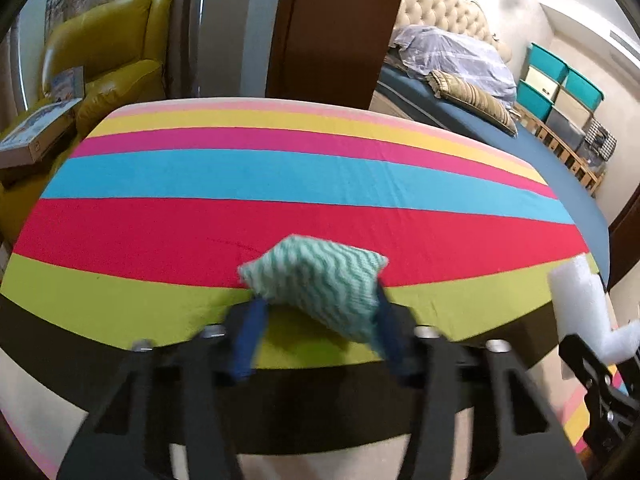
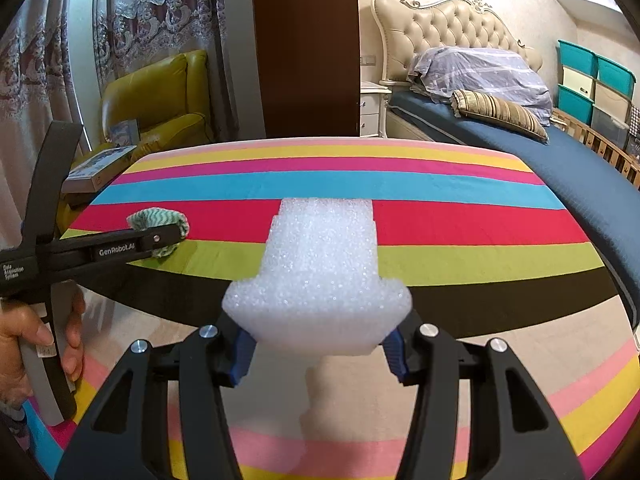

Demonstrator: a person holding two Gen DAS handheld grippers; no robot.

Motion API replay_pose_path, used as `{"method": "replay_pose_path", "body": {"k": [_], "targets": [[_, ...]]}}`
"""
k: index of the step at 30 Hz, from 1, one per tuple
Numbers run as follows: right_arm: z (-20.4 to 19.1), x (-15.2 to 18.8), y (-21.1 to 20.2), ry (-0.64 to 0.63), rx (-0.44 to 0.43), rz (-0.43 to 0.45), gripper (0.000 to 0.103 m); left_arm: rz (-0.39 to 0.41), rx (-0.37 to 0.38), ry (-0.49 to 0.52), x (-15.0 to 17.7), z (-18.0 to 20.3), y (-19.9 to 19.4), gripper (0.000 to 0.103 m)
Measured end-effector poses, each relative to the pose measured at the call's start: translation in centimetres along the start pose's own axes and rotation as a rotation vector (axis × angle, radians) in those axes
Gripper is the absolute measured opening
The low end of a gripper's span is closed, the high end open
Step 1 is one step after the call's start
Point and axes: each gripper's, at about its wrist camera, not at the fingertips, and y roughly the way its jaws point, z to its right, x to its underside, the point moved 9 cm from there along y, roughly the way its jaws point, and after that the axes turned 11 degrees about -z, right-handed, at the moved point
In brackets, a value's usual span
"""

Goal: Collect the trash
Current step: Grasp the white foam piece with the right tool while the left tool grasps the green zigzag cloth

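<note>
A crumpled green-and-white zigzag cloth (image 1: 316, 280) sits between the blue pads (image 1: 248, 336) of my left gripper (image 1: 316, 312), which is shut on it above the near edge of the striped surface (image 1: 280, 176). In the right wrist view the same cloth (image 2: 160, 218) shows in the left gripper (image 2: 166, 240), which a hand (image 2: 28, 332) holds at the far left. My right gripper (image 2: 320, 346) is shut on a chunky white foam piece (image 2: 320, 272), held over the front of the striped surface (image 2: 460, 220). That foam (image 1: 576, 300) also appears at the right edge of the left wrist view.
A yellow armchair (image 1: 108, 44) with flat boxes (image 1: 36, 128) stands at the back left. A dark brown panel (image 2: 304, 48) rises behind the striped surface. A bed (image 2: 580, 168) with pillows lies to the right, with teal storage bins (image 2: 596, 76) beyond it.
</note>
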Motion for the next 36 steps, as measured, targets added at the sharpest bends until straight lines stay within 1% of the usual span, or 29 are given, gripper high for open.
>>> {"method": "replay_pose_path", "body": {"k": [4, 5, 8, 13, 16, 18, 20, 23, 27, 29, 36], "targets": [[0.0, 0.0, 0.0, 0.002, -0.001, 0.000, 0.051, 0.048, -0.020, 0.019, 0.6, 0.4, -1.5, 0.026], [0.0, 0.0, 0.0, 0.001, -0.001, 0.000, 0.051, 0.059, -0.020, 0.020, 0.9, 0.5, -1.9, 0.022], [-0.3, 0.0, 0.1, -0.015, -0.002, -0.003, 0.051, 0.077, -0.015, 0.025, 2.3, 0.3, -3.1, 0.021], [-0.2, 0.1, 0.1, -0.021, -0.006, -0.008, 0.051, 0.111, 0.001, 0.002, 4.5, -0.2, -5.2, 0.020], [-0.4, 0.2, 0.1, -0.023, -0.017, -0.012, 0.051, 0.137, -0.019, 0.014, 6.0, -0.5, -6.6, 0.020], [-0.7, 0.3, 0.1, -0.032, -0.041, -0.016, 0.051, 0.156, -0.018, 0.014, 7.1, -0.7, -7.8, 0.020], [-1.0, 0.3, -0.1, -0.033, -0.057, -0.012, 0.051, 0.173, -0.036, 0.013, 8.4, -1.1, -9.1, 0.020], [-2.0, 1.2, -0.9, -0.038, -0.093, -0.009, 0.051, 0.194, -0.066, 0.012, 10.2, -2.0, -10.7, 0.020], [-4.2, 2.7, -2.0, -0.083, -0.144, -0.011, 0.051, 0.202, -0.089, 0.010, 12.8, -3.3, -12.4, 0.020], [-5.2, 3.3, -2.5, -0.104, -0.156, -0.011, 0.051, 0.213, -0.105, 0.005, 14.0, -4.1, -13.3, 0.020], [-8.1, 5.4, -4.0, -0.158, -0.183, -0.009, 0.051, 0.245, -0.151, -0.013, 16.4, -5.9, -15.3, 0.020]]}}
